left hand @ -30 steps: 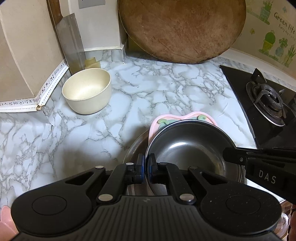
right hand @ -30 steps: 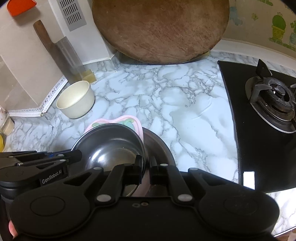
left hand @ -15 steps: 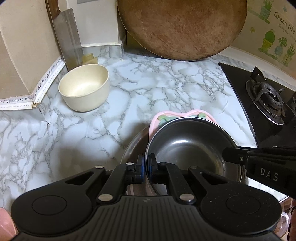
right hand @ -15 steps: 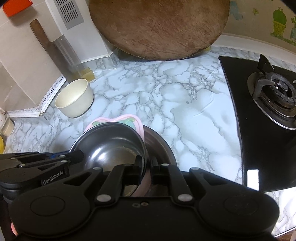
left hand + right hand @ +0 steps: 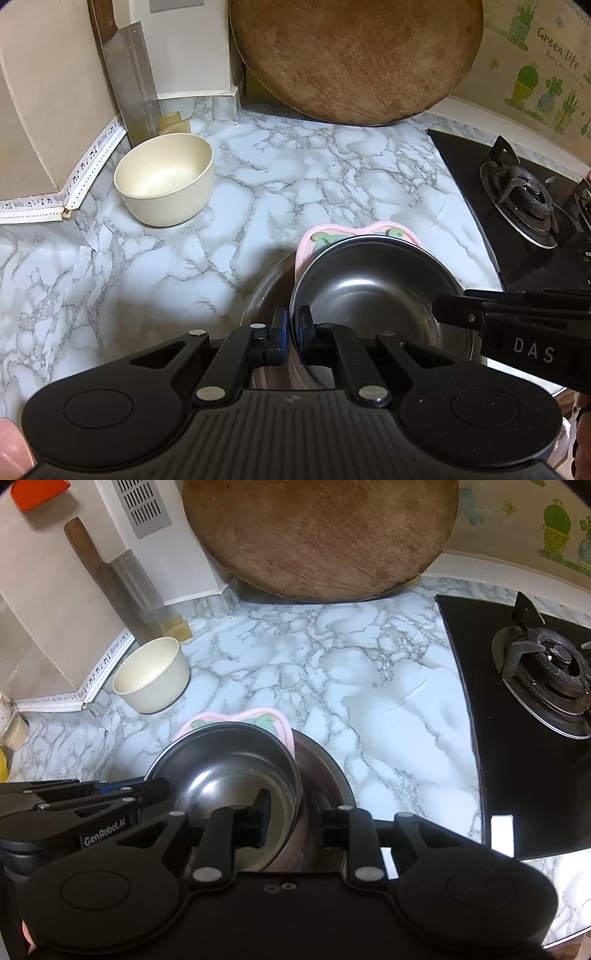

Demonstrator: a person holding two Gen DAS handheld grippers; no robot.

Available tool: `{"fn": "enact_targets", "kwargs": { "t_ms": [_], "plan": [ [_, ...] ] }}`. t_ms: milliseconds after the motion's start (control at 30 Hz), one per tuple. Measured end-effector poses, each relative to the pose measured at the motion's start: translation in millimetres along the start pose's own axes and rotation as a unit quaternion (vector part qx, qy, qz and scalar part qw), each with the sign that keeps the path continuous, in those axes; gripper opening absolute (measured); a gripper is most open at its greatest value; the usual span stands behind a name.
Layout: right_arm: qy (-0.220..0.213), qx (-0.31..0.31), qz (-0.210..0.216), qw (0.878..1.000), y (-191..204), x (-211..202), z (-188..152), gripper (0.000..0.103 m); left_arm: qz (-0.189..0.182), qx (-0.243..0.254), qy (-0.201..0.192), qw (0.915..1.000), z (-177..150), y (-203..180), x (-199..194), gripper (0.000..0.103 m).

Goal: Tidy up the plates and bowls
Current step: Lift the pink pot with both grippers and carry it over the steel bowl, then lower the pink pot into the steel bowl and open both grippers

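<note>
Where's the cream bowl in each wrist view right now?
Left wrist: cream bowl sits upper left on the marble counter, below the cleaver.
Right wrist: cream bowl sits left of centre, smaller and farther off.
Shared landmark: the round wooden cutting board leaning against the back wall.

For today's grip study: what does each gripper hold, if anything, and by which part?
The left gripper is shut on the steel bowl, pinching its near-left rim. The right gripper is open, its fingers straddling the bowl's right rim, holding nothing.
</note>
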State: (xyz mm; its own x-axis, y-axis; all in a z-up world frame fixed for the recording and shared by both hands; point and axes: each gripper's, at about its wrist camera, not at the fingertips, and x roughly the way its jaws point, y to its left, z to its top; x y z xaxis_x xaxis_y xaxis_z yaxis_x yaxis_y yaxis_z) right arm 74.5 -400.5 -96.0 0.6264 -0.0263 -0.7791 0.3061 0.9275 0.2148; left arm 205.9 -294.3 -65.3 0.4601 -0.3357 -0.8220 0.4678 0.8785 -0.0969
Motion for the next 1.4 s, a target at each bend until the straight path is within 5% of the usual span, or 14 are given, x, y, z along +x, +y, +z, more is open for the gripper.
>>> {"fn": "enact_targets", "kwargs": {
  "t_ms": [433, 1400],
  "plan": [
    [-0.021, -0.014, 0.007, 1.0, 11, -21, -2, 0.036, -0.016, -0.004, -0.013, 0.9998, -5, 7, -21, 0.008],
    [-0.087, -0.113, 0.071, 0.987, 85, -69, 11, 0.068, -0.033, -0.052, -0.113, 0.9917, -4, 59, -99, 0.008]
  ]
}}
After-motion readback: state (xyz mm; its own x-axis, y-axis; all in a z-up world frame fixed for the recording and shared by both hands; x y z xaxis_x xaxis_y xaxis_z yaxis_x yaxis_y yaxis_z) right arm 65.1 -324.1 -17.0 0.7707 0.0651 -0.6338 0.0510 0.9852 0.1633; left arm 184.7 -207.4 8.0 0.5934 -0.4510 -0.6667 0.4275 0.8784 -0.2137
